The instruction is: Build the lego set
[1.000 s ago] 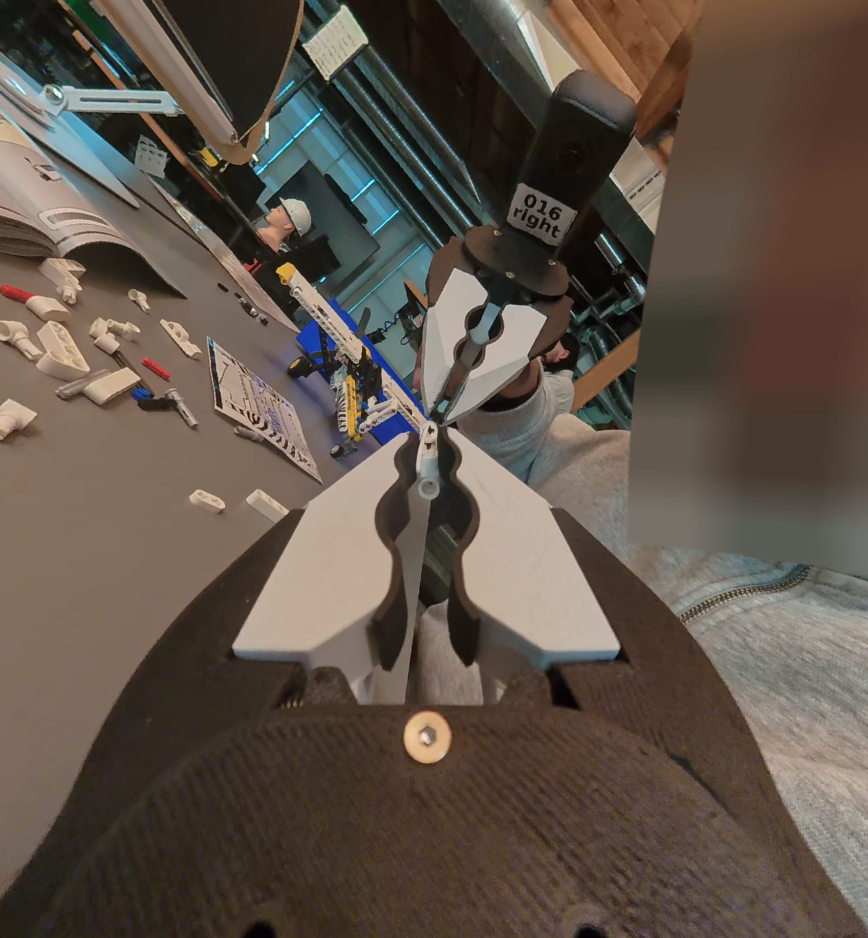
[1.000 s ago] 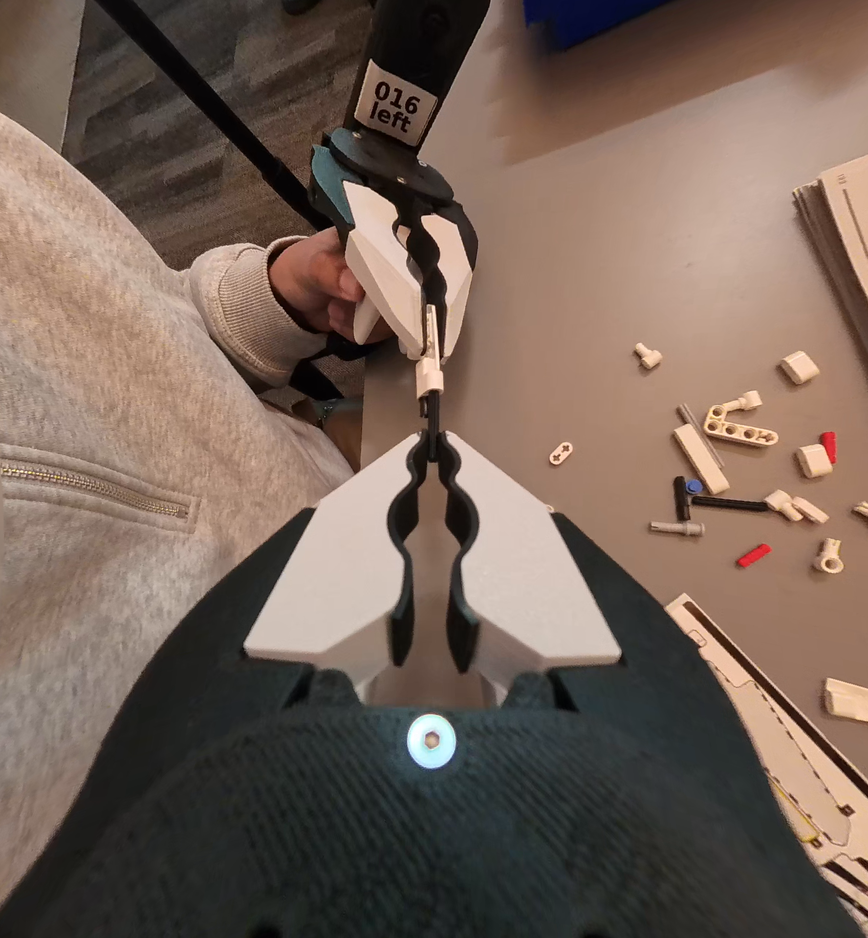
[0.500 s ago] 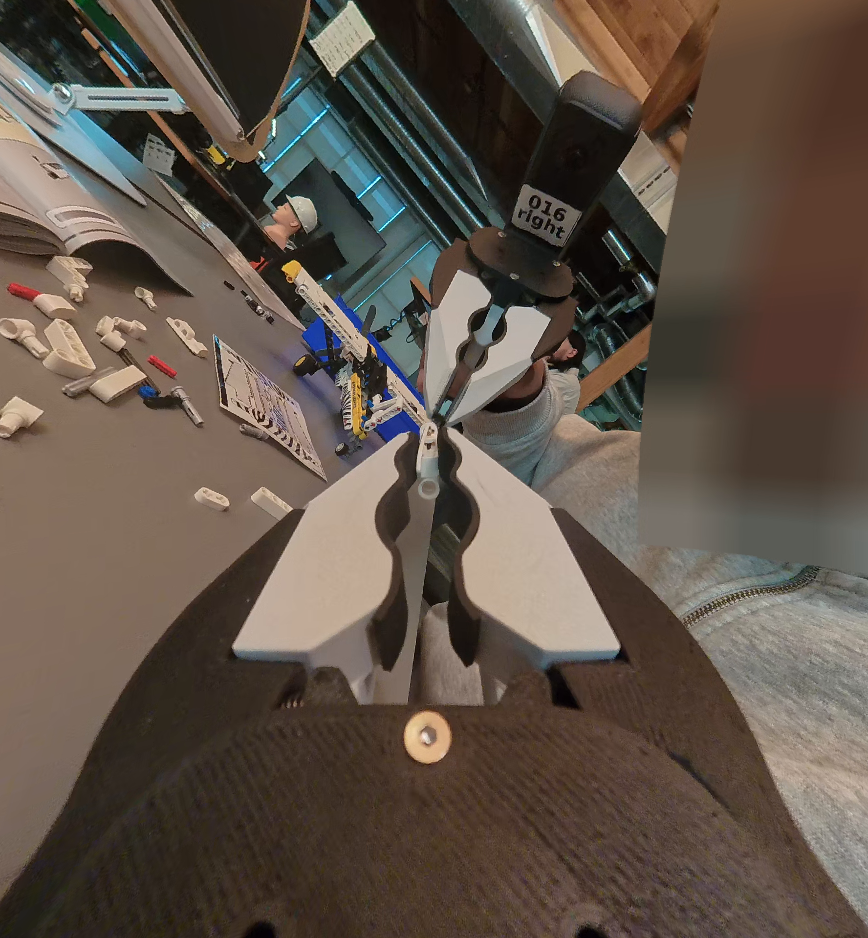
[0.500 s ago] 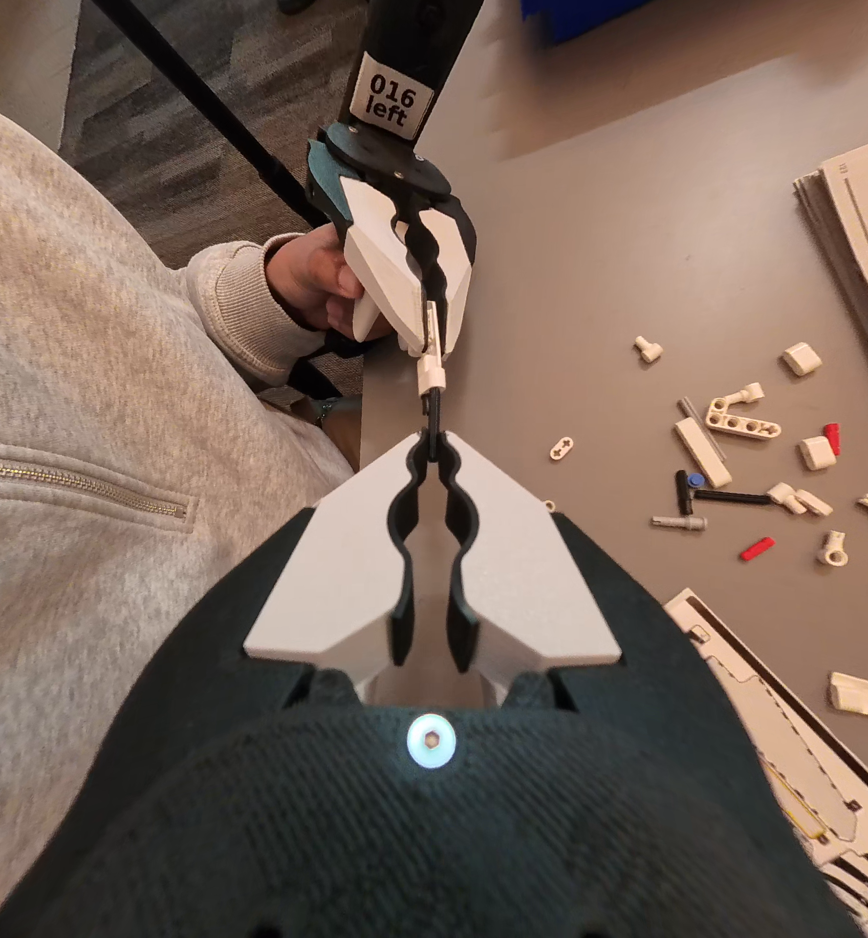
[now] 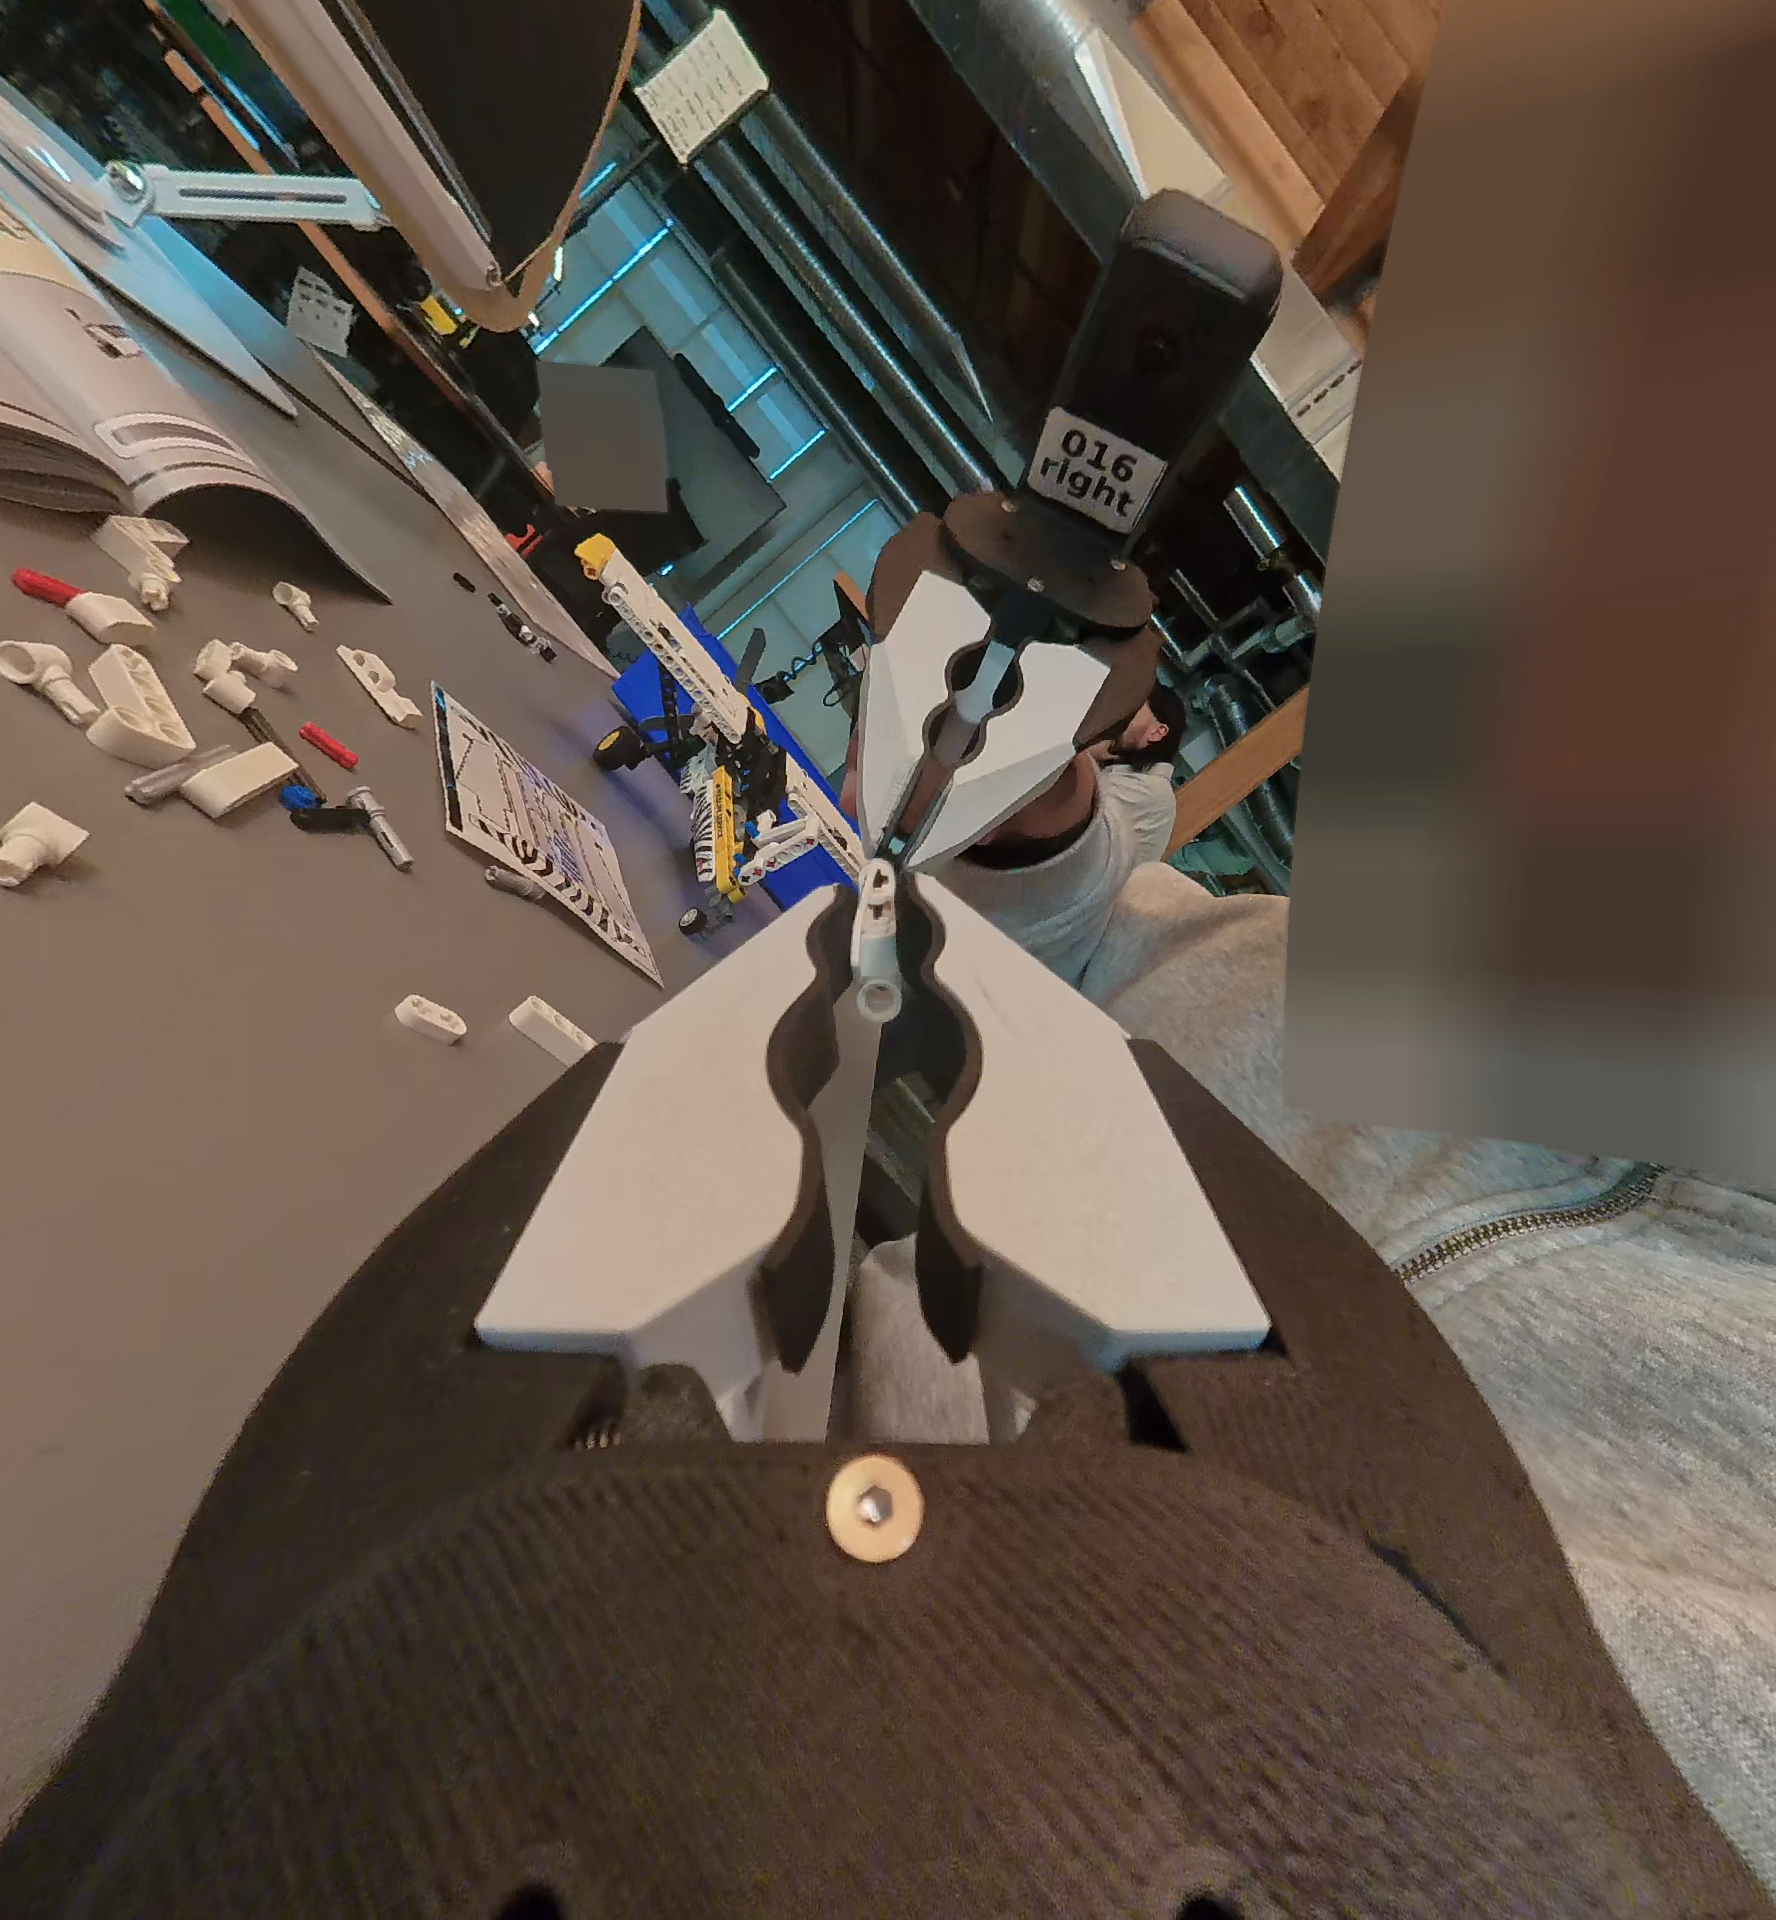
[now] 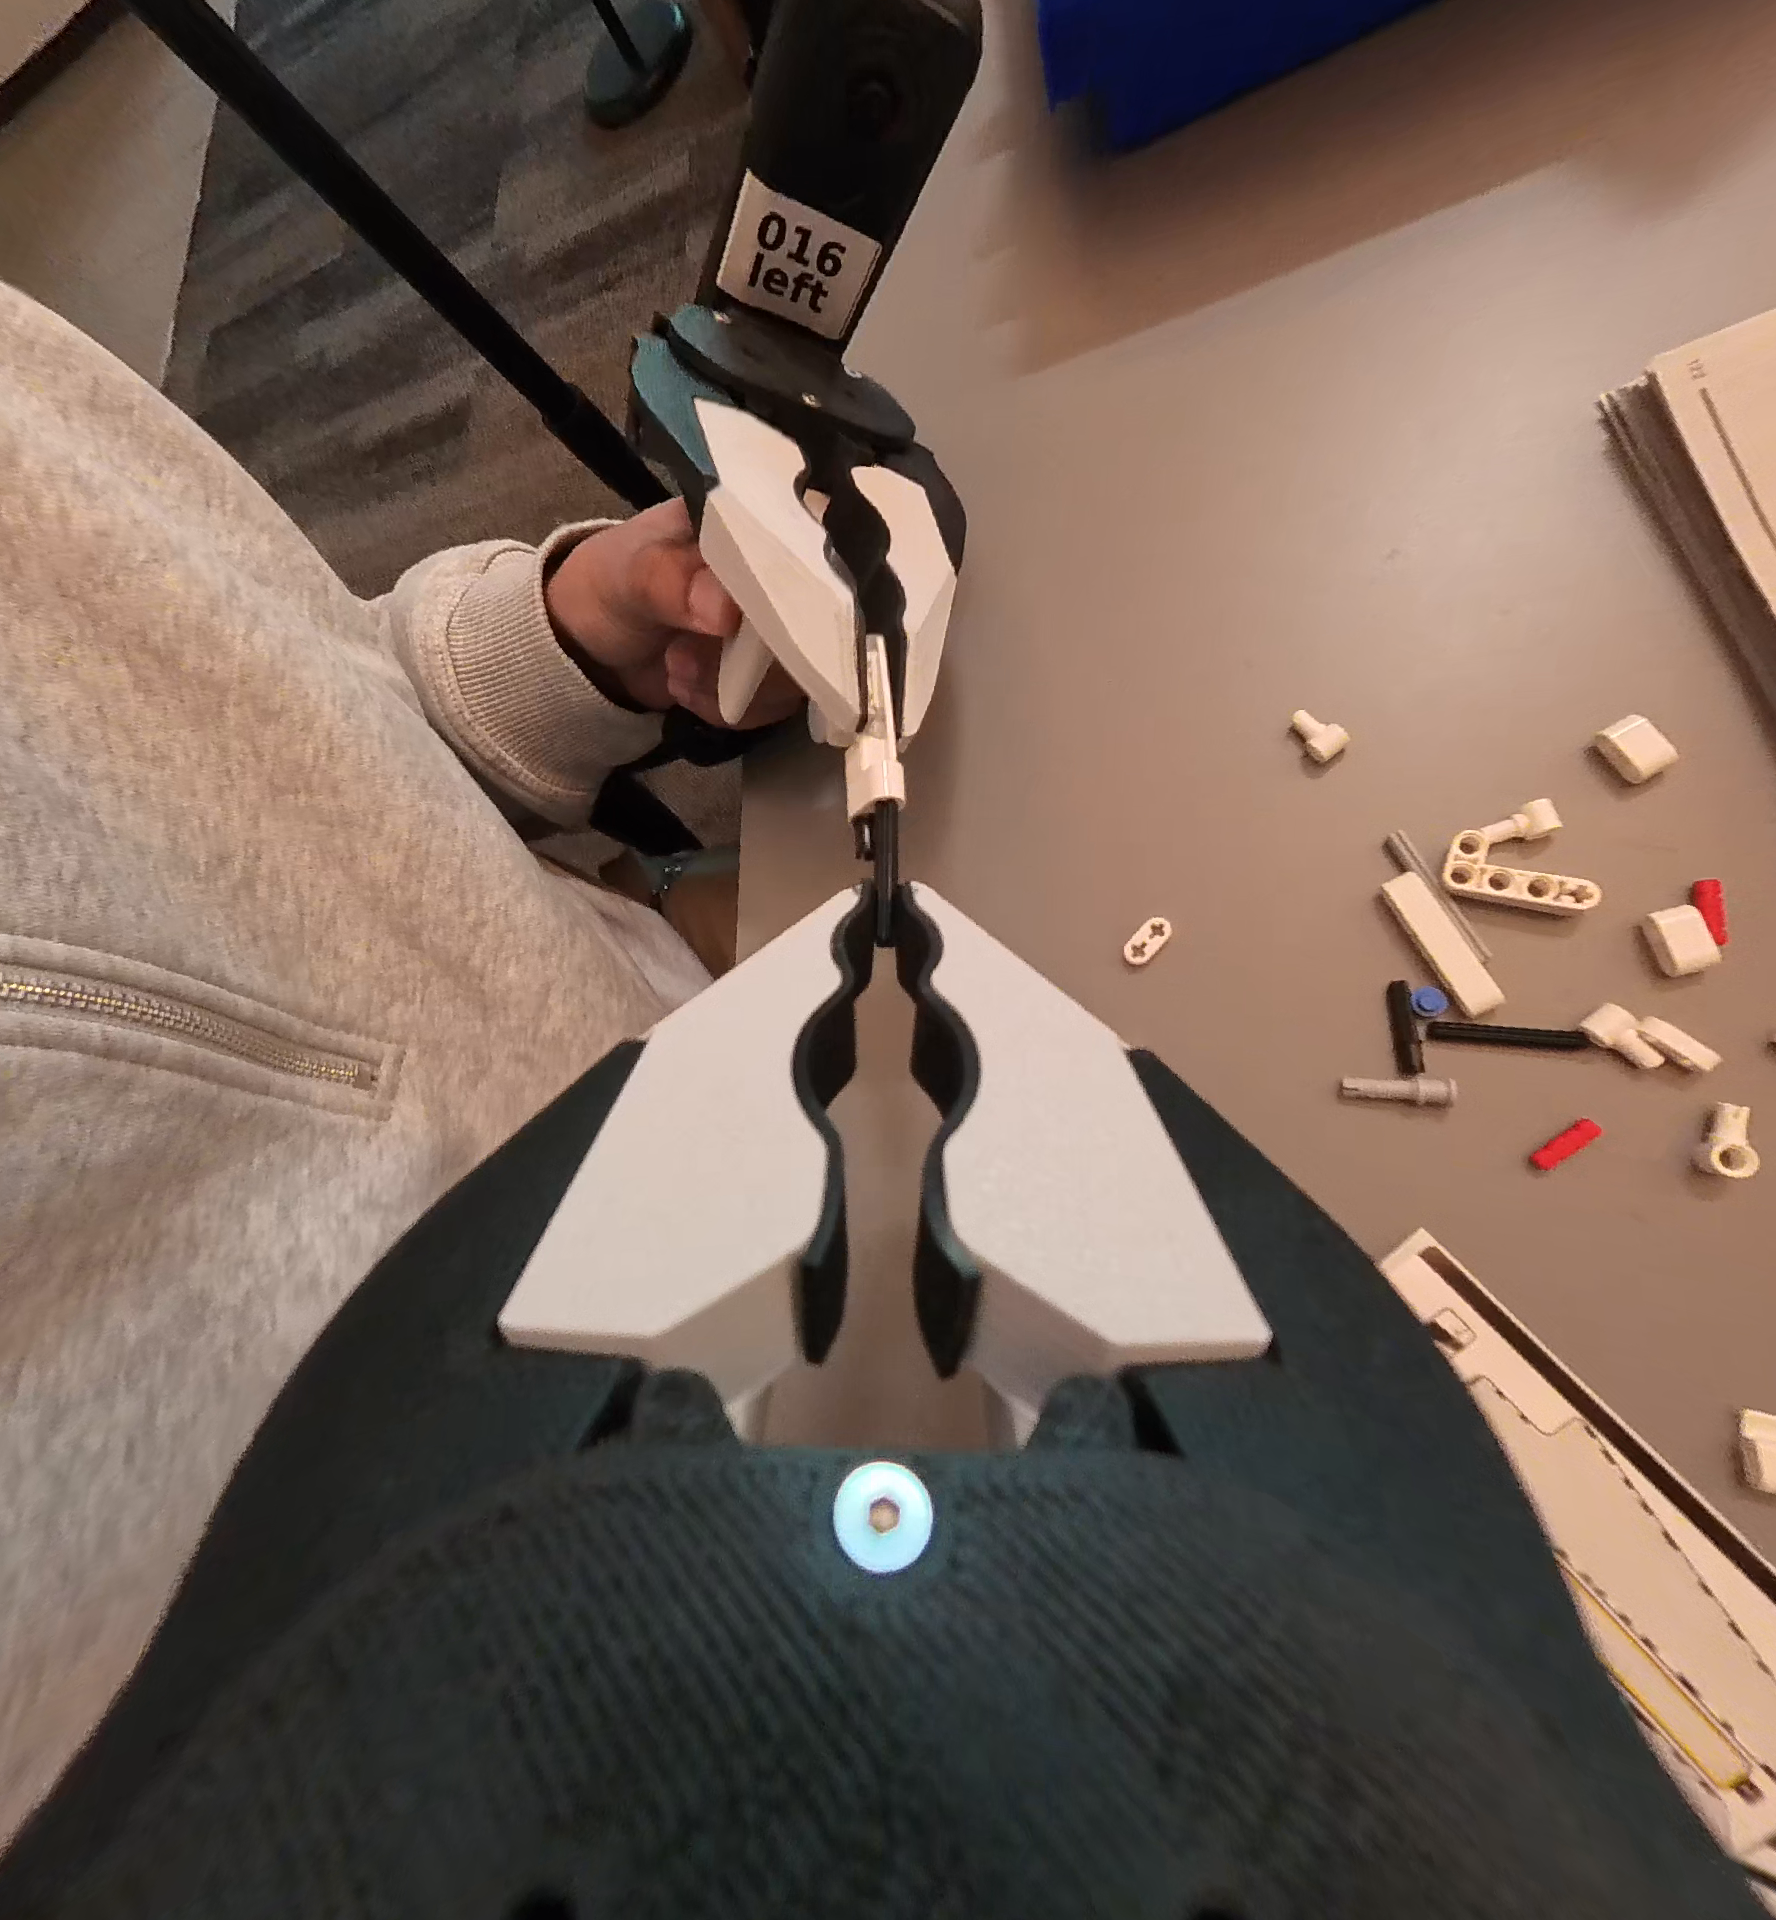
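Observation:
My left gripper (image 5: 879,891) is shut on a small white connector piece (image 5: 876,935), held upright at its tips. My right gripper (image 6: 884,902) is shut on a thin black axle (image 6: 886,847). The two grippers meet tip to tip in the air over the near table edge. The axle's free end sits at the bottom of the white connector (image 6: 876,774). The right gripper (image 5: 894,847) faces me in the left wrist view. The left gripper (image 6: 879,717) faces me in the right wrist view, with a hand behind it.
Loose white, red and black Lego parts (image 6: 1518,883) lie scattered on the grey table (image 6: 1227,520), also in the left wrist view (image 5: 136,717). An open instruction booklet (image 5: 84,416), a sticker sheet (image 5: 531,821) and a part-built yellow and white model (image 5: 718,748) lie farther off. The person's grey sweatshirt (image 6: 188,831) is close by. The tips of both grippers are at nearly the same place.
Both grippers stay shut and tip to tip. The exposed length of axle between them looks slightly shorter. Both views have shifted only a little.

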Demonstrator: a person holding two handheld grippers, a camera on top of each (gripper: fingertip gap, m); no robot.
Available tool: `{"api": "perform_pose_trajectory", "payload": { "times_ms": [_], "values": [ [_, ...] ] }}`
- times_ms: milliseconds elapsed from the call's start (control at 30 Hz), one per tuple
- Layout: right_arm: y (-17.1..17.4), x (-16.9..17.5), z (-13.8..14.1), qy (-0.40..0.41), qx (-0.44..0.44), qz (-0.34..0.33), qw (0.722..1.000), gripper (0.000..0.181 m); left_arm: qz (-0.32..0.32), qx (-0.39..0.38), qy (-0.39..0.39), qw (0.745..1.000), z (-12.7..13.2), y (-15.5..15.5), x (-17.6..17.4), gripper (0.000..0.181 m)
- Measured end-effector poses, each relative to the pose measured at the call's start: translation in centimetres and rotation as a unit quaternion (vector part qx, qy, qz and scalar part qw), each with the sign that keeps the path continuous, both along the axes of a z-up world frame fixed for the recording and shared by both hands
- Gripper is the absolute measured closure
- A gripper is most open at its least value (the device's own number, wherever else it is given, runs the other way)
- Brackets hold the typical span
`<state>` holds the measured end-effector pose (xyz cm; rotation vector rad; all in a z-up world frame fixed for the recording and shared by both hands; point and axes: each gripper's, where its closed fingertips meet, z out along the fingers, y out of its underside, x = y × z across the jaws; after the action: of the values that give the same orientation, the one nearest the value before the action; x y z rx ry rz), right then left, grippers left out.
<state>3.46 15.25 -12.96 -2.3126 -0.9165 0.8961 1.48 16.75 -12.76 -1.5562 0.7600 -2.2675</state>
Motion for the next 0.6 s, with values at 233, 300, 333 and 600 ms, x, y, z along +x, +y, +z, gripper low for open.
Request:
{"api": "perform_pose_trajectory", "payload": {
  "times_ms": [233,300,333,600],
  "values": [
    [0.02,-0.13,0.09,0.032,0.003,-0.009,0.999,0.180,-0.004,-0.005,-0.003,1.000,0.09,-0.02,-0.10,0.176],
    [-0.02,-0.16,0.27,0.036,0.007,-0.006,0.999,0.180,-0.009,-0.006,-0.005,1.000,0.13,-0.14,-0.12,0.176],
    [-0.02,-0.14,0.31,0.037,0.009,-0.004,0.999,0.180,-0.011,-0.006,-0.005,1.000,0.12,-0.19,-0.11,0.176],
    [0.02,-0.11,0.37,0.047,0.025,0.006,0.999,0.180,-0.011,-0.001,0.001,1.000,-0.01,-0.29,0.00,0.176]
  ]
}}
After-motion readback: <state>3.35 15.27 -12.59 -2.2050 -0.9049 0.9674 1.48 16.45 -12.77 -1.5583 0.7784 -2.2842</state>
